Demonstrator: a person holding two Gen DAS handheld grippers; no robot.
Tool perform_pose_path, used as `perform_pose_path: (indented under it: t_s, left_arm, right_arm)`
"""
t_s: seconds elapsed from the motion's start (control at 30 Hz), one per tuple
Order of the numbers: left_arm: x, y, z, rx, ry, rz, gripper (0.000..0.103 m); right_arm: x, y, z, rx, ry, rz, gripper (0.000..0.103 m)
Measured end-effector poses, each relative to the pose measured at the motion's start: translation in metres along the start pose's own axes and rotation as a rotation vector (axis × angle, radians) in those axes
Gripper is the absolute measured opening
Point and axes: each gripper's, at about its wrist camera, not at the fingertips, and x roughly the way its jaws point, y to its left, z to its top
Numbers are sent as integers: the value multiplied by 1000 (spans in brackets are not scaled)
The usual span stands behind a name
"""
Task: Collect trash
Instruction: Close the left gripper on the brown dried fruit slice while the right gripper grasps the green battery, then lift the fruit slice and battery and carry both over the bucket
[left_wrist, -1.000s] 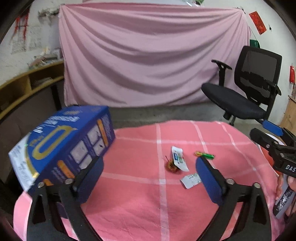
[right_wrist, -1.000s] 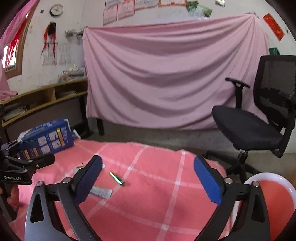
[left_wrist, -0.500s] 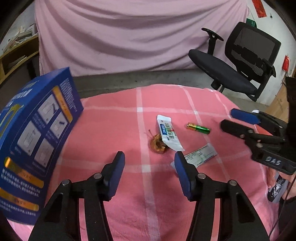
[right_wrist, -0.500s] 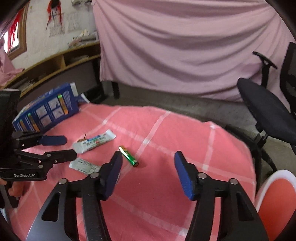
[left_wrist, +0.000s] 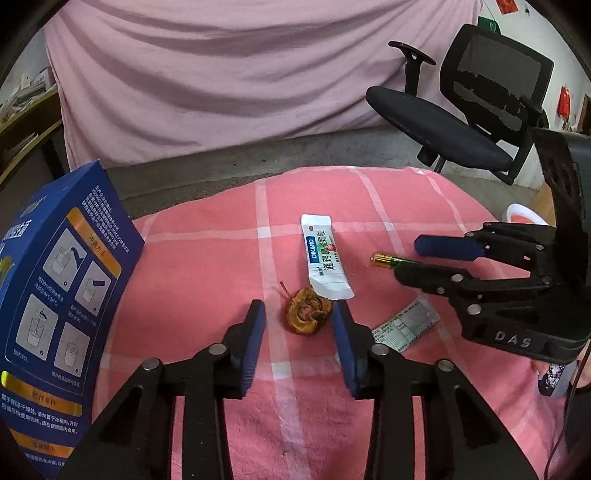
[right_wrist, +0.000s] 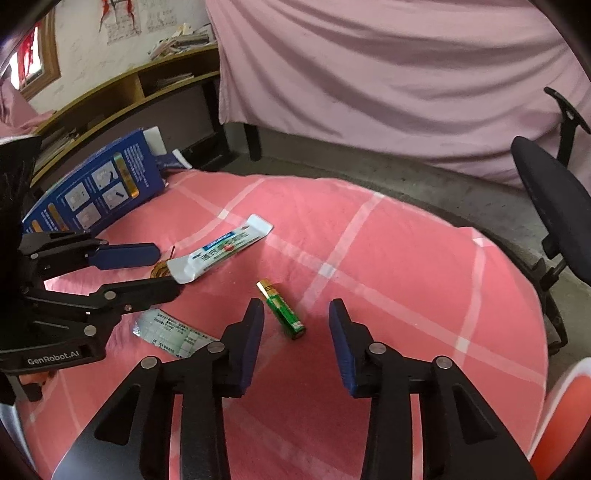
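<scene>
On the pink checked cloth (left_wrist: 207, 258) lie a brown dried fruit core (left_wrist: 306, 316), a white sachet (left_wrist: 325, 267), a green battery (right_wrist: 282, 310) and a printed paper slip (left_wrist: 404, 326). My left gripper (left_wrist: 299, 314) is open, low over the cloth, its jaws on either side of the fruit core. My right gripper (right_wrist: 295, 314) is open, with the battery between its jaws, not touched. The battery also shows in the left wrist view (left_wrist: 386, 261), partly hidden by the right gripper's fingers (left_wrist: 447, 246).
A blue printed box (left_wrist: 62, 302) stands at the cloth's left edge. A black office chair (left_wrist: 461, 110) stands behind on the right. A red-and-white basin (right_wrist: 565, 417) sits at the right. A pink sheet (left_wrist: 221, 74) hangs behind; wooden shelves (right_wrist: 122, 85) are on the left.
Both grippers have come down and forward towards the cloth and narrowed their jaws. The left now brackets the fruit core, the right the battery.
</scene>
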Motion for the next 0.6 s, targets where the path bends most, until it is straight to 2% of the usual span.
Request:
perform_pose_path:
  t_s: [0.1,0.17,0.3,0.37,0.6]
  left_arm:
    - [2,-4,-1,17,2,6,22]
    - [3,-6,-1,25,1,12,22]
    - [3,-9,-3,28,-8,19,19]
    - [1,-8,-4,20,-15,18,15]
    - [-6,-6,-8,-24,-38,14,15]
  right_arm:
    - [3,4,0,-22,19,1,23]
    - [4,3,-1,-20,22,2,15]
    - [3,1,-1,-5,19,6,10]
    - [0,0,-2,-2,9,6,8]
    - [-13,7,-4,-18,-61,-37,8]
